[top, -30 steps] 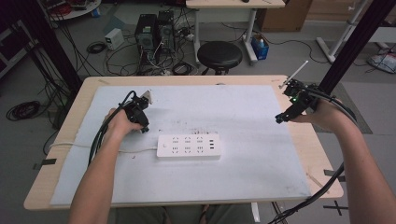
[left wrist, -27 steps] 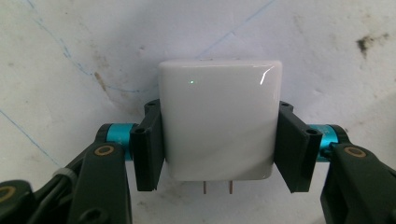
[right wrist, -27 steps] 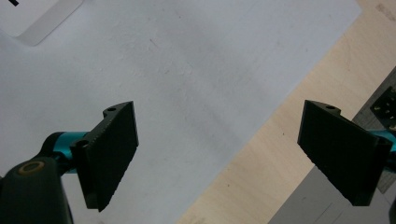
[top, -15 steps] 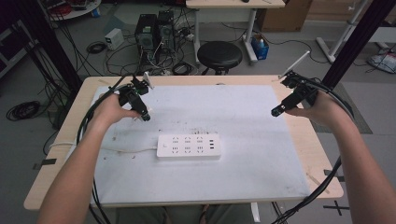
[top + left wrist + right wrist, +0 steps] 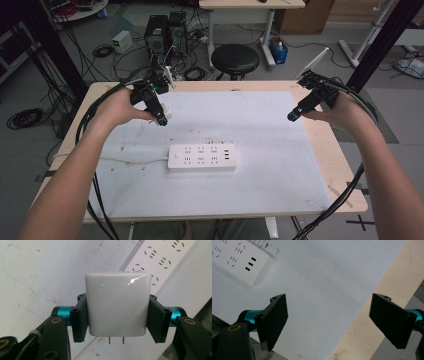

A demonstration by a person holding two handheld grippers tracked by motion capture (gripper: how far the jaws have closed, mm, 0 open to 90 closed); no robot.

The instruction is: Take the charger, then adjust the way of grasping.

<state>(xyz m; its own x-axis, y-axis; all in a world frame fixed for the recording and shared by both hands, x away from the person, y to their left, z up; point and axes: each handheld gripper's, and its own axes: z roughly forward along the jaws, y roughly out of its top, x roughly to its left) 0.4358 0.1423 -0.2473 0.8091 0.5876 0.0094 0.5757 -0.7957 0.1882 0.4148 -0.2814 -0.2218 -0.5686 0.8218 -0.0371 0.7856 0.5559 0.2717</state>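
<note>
A white power strip [image 5: 202, 156] lies flat in the middle of the white mat, its cord running off to the left. My left gripper [image 5: 162, 117] hangs above the mat's far left part, shut on a white plug adapter [image 5: 116, 305] with two metal prongs at its underside; the same adapter [image 5: 166, 113] looks small in the high view. The power strip [image 5: 160, 260] lies beyond it. My right gripper [image 5: 293, 116] is held above the mat's far right edge, open and empty, with the power strip's [image 5: 239, 260] end at the upper left of the right gripper view.
The white mat [image 5: 280, 165] covers most of a light wooden table [image 5: 345, 175]. Black cables trail from both grippers off the table's sides. A black stool [image 5: 235, 57], computer towers and tangled cables stand on the floor behind the table.
Both hands have lifted and drawn apart. The left gripper rose away from the power strip toward the far left with the adapter in it; the right gripper shifted slightly up and outward.
</note>
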